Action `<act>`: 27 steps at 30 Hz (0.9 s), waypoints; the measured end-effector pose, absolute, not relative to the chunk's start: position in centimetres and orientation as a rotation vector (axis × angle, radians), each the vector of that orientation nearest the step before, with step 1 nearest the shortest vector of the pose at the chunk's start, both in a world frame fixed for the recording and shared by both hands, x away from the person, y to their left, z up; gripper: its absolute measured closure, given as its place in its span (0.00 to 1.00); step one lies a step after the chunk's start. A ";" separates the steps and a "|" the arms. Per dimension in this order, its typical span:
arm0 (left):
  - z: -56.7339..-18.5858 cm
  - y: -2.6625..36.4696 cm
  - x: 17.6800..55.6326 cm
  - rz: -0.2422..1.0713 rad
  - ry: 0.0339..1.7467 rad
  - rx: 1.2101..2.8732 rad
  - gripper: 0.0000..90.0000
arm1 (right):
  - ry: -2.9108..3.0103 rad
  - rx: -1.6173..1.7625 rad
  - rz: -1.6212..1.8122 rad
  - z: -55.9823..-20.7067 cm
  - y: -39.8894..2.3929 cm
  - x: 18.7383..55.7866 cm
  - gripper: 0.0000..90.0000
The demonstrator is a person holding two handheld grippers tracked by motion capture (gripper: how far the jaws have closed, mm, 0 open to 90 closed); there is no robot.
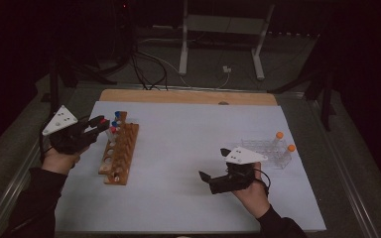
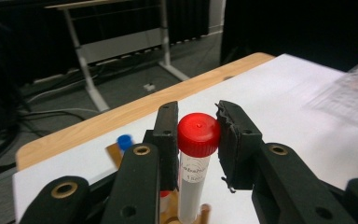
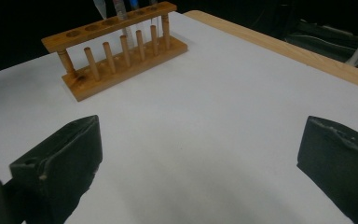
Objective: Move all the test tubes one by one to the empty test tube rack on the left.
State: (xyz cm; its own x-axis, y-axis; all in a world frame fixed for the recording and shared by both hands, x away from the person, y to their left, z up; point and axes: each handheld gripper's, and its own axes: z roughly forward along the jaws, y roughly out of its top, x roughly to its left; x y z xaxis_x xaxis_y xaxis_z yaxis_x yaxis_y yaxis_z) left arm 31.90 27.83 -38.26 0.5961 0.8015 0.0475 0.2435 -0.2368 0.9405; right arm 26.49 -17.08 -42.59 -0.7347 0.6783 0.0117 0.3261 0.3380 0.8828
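My left gripper (image 1: pixel 100 124) is shut on the red cap of a white test tube (image 2: pixel 198 135), held upright over the far end of the wooden tube rack (image 1: pixel 119 151). The tube's lower end is near the rack's top bar (image 2: pixel 201 211); whether it sits in a hole I cannot tell. A blue-capped tube (image 2: pixel 125 141) stands in the rack just behind the left jaw. My right gripper (image 1: pixel 213 162) hovers low over the white mat at the right, wide open with nothing between its jaws (image 3: pixel 200 158). In the right gripper view, the wooden rack (image 3: pixel 121 60) lies ahead.
A clear plastic rack (image 1: pixel 265 148) with two orange-capped tubes (image 1: pixel 279 135) stands right of the right gripper. The white mat (image 1: pixel 188 134) lies on a wooden tabletop (image 1: pixel 188 96). Cables and a metal frame (image 1: pixel 223 25) are on the floor beyond the table.
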 end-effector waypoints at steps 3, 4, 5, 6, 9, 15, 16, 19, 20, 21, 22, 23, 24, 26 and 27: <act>-38.9 28.0 32.2 0.661 0.870 1.772 0.79 | 2.252 0.888 1.358 -42.7 -17.0 26.5 0.00; -39.1 28.0 32.2 0.657 0.875 1.771 0.79 | 2.251 0.888 1.355 -42.7 -17.0 26.5 0.00; -39.3 28.1 32.3 0.657 0.877 1.771 0.79 | 2.252 0.889 1.358 -42.7 -17.0 26.5 0.00; -39.6 28.1 32.3 0.658 0.883 1.769 0.79 | 2.253 0.888 1.360 -42.7 -17.0 26.5 0.00; -40.4 28.1 32.3 0.648 0.897 1.770 0.79 | 2.253 0.887 1.359 -42.6 -17.1 26.4 0.00; -41.8 28.1 32.4 0.636 0.920 1.790 0.79 | 2.252 0.892 1.360 -42.7 -17.2 26.5 0.00; -41.9 28.1 32.4 0.632 0.923 1.792 0.79 | 2.251 0.893 1.359 -42.7 -17.2 26.5 0.00; -42.4 28.0 32.6 0.629 0.930 1.800 0.79 | 2.251 0.894 1.360 -42.7 -17.2 26.4 0.00; -42.6 28.0 32.6 0.630 0.931 1.806 0.79 | 2.250 0.894 1.361 -42.7 -17.2 26.4 0.00; -42.8 27.9 32.7 0.630 0.933 1.811 0.79 | 2.251 0.895 1.363 -42.7 -17.2 26.4 0.00; -43.0 27.8 32.7 0.627 0.936 1.816 0.79 | 2.250 0.894 1.363 -42.7 -17.2 26.4 0.00; -43.2 27.8 32.8 0.628 0.937 1.823 0.79 | 2.252 0.895 1.363 -42.7 -17.2 26.4 0.00; -43.4 27.8 32.9 0.624 0.943 1.823 0.79 | 2.252 0.894 1.364 -42.7 -17.2 26.4 0.00; -43.8 27.8 33.0 0.620 0.946 1.830 0.79 | 2.252 0.893 1.365 -42.7 -17.2 26.4 0.00; -44.0 27.8 33.0 0.616 0.950 1.829 0.79 | 2.253 0.893 1.364 -42.7 -17.2 26.4 0.00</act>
State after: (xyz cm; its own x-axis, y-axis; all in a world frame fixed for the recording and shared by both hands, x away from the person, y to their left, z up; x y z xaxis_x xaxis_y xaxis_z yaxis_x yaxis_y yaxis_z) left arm 33.02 27.77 -43.97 0.5710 0.8209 0.0075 0.3423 -0.2464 0.9067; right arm 26.39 -17.21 -42.68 -0.7360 0.6767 0.0193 0.3307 0.3345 0.8825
